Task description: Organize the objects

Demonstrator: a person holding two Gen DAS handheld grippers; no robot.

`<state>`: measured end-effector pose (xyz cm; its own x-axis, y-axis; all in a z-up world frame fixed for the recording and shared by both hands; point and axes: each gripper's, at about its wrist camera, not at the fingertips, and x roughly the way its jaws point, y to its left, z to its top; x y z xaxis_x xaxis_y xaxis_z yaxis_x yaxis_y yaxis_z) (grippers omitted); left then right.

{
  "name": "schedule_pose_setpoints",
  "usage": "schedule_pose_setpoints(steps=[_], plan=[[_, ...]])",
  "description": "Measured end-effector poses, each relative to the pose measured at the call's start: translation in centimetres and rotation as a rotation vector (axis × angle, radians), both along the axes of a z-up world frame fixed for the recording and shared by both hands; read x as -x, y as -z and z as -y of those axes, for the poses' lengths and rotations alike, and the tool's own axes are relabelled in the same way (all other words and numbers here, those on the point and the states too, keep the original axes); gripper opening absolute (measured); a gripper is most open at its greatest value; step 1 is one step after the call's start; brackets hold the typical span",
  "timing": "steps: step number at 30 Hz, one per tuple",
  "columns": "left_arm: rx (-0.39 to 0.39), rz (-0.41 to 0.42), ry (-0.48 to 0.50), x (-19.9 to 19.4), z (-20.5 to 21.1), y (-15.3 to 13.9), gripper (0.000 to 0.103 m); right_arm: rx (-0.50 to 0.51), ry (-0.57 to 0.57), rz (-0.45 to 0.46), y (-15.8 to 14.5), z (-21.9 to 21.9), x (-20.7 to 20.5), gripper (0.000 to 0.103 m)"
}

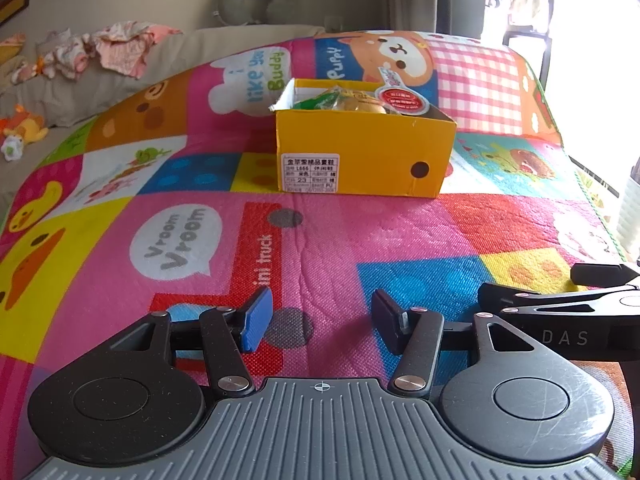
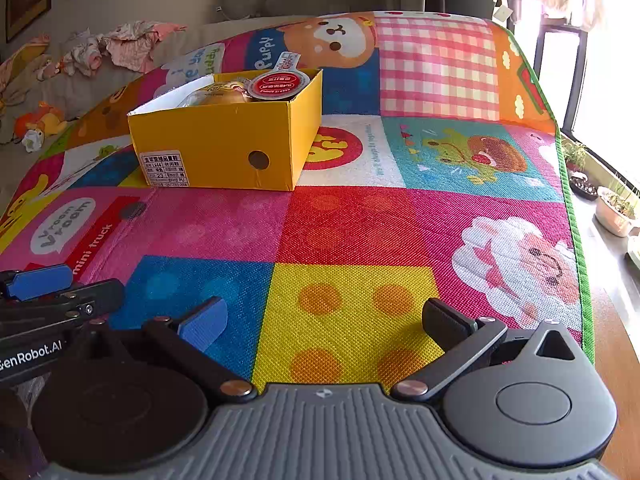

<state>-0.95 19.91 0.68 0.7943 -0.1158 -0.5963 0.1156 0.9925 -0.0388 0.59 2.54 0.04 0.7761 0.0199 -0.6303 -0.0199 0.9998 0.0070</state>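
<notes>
Both claws, left gripper [image 1: 316, 322] and right gripper [image 2: 322, 320], are hovering wide and empty over the mat [image 2: 360, 232], since the box [image 1: 360, 152] (already holding the packets) is sitting well ahead.

The play mat [image 2: 360, 232] looks like woven plastic, its printed patches faintly sheened with a fine ribbed grain. At twelve o'clock on it, the yellow box [image 1: 360, 152] is matt cardboard with a white paper label [image 1: 310, 173] and a raw white inner flap. Inside, crinkled glossy wrappers [image 1: 360, 102] catch the light. The left gripper [image 1: 318, 322] is matt black plastic with bright metal pivot pins and a smooth blue pad; its ribbed grey base looks rubbery. The right gripper [image 2: 324, 320] shows the same finish, lightly scuffed. At ten o'clock, crumpled cloth [image 1: 120, 48] lies heaped.
</notes>
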Motion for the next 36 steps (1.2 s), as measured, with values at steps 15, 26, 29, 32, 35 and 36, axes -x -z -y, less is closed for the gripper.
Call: schedule_pose_setpoints(steps=[15, 26, 29, 32, 35, 36], plan=[[-0.005, 0.000, 0.000, -0.03, 0.17, 0.01, 0.060, 0.000, 0.001, 0.000, -0.01, 0.02, 0.03, 0.103], [0.007, 0.000, -0.001, -0.08, 0.00, -0.02, 0.060, 0.001, 0.001, 0.000, -0.05, 0.00, 0.02, 0.103], [-0.009, 0.001, -0.001, -0.06, 0.23, 0.02, 0.060, 0.001, 0.001, 0.000, -0.04, 0.05, 0.02, 0.103], [-0.010, 0.002, -0.001, -0.03, 0.33, 0.02, 0.060, 0.000, 0.000, 0.000, -0.04, 0.07, 0.06, 0.103], [-0.013, 0.002, 0.000, -0.06, 0.15, 0.05, 0.060, -0.002, 0.000, 0.000, -0.03, 0.05, 0.07, 0.103], [-0.010, 0.001, 0.000, -0.08, 0.25, 0.03, 0.060, -0.002, 0.000, 0.000, -0.03, 0.00, 0.12, 0.103]])
